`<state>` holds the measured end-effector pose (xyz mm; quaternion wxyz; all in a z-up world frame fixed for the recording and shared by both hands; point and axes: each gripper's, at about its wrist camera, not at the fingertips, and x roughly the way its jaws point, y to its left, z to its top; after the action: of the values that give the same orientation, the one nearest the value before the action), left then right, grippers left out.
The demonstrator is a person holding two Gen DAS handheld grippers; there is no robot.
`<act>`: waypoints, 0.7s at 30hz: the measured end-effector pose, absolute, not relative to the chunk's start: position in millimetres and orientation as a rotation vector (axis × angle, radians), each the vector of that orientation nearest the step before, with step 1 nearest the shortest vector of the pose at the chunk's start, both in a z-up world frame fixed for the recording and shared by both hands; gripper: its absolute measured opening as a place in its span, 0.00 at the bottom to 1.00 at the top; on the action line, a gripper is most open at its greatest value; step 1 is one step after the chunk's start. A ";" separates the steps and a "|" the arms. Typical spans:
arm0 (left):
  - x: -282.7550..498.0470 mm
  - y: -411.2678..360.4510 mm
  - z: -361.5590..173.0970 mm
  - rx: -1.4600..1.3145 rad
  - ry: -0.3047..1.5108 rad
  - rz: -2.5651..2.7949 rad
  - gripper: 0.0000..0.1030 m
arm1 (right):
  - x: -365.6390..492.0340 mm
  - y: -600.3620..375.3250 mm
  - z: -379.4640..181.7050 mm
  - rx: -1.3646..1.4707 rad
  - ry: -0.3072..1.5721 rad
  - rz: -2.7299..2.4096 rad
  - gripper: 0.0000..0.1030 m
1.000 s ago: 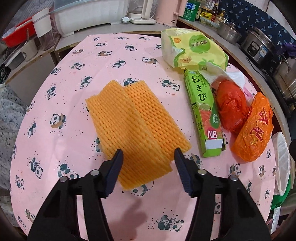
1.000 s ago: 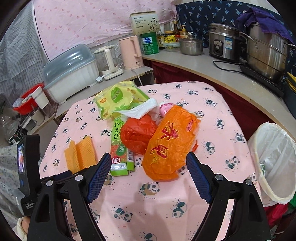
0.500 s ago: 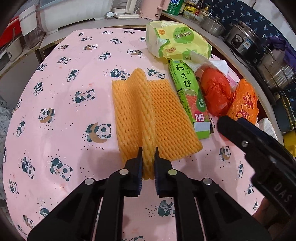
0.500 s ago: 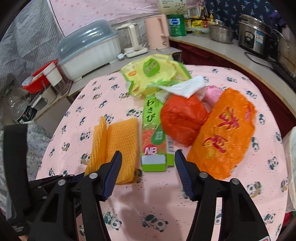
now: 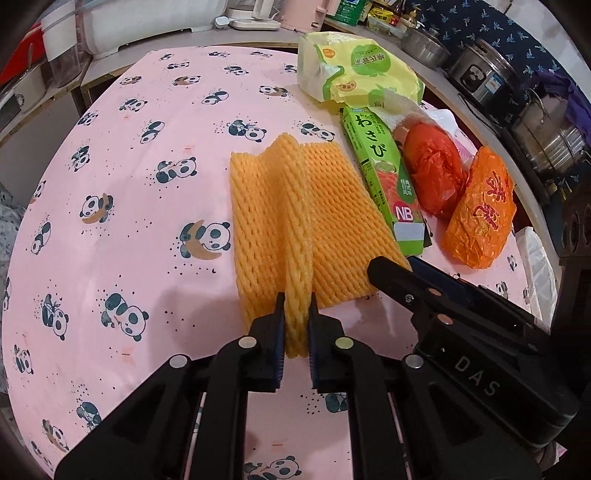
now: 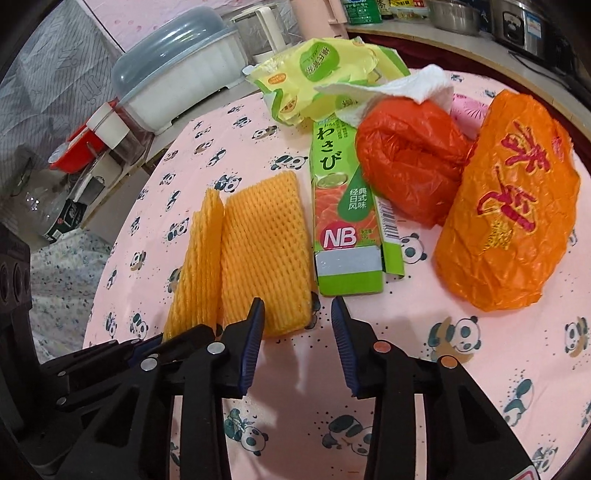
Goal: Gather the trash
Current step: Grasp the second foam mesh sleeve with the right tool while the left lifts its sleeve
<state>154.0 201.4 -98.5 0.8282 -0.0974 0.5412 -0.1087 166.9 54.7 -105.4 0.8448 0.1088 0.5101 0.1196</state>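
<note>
An orange foam fruit net [image 5: 295, 221] lies on the pink panda tablecloth [image 5: 147, 221]; it also shows in the right wrist view [image 6: 258, 251]. My left gripper [image 5: 297, 325] is shut on the net's raised middle fold at its near edge. My right gripper [image 6: 297, 314] is open and empty, just right of the left one, in front of the net's right corner and the green wasabi box [image 6: 343, 221]. A red plastic bag [image 6: 410, 158], an orange printed bag [image 6: 506, 206], a yellow-green wrapper [image 6: 321, 70] and a white tissue [image 6: 399, 88] lie beyond.
A counter runs behind the table with a covered white container [image 6: 177, 92], a kettle [image 6: 269, 29], steel pots [image 5: 487, 74] and bottles. A white-lined bin [image 5: 535, 254] sits off the table's right edge. A red tub [image 6: 74, 155] stands at the left.
My left gripper closed on the net, pinching its middle into a fold. My right gripper moved left and forward toward the net and green box, its jaws narrowing but still open.
</note>
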 end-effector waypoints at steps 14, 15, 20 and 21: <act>139.7 177.8 -51.7 -0.168 1.046 -0.277 0.09 | 142.4 35.7 -47.8 0.181 0.916 0.230 0.09; 137.8 173.7 -44.5 -0.165 1.031 -0.285 0.09 | 139.5 30.2 -40.2 0.178 0.896 0.216 0.09; 130.1 147.6 -10.3 -0.141 0.959 -0.329 0.09 | 120.9 -8.3 -1.1 0.188 0.797 0.139 0.09; 128.6 139.3 -3.2 -0.132 0.945 -0.341 0.09 | 116.5 -17.4 5.9 0.197 0.778 0.126 0.09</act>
<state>128.6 139.3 -3.2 0.8743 -0.0634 0.4526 -0.1635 116.5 -17.4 5.9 0.9186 0.0957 0.3784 0.0611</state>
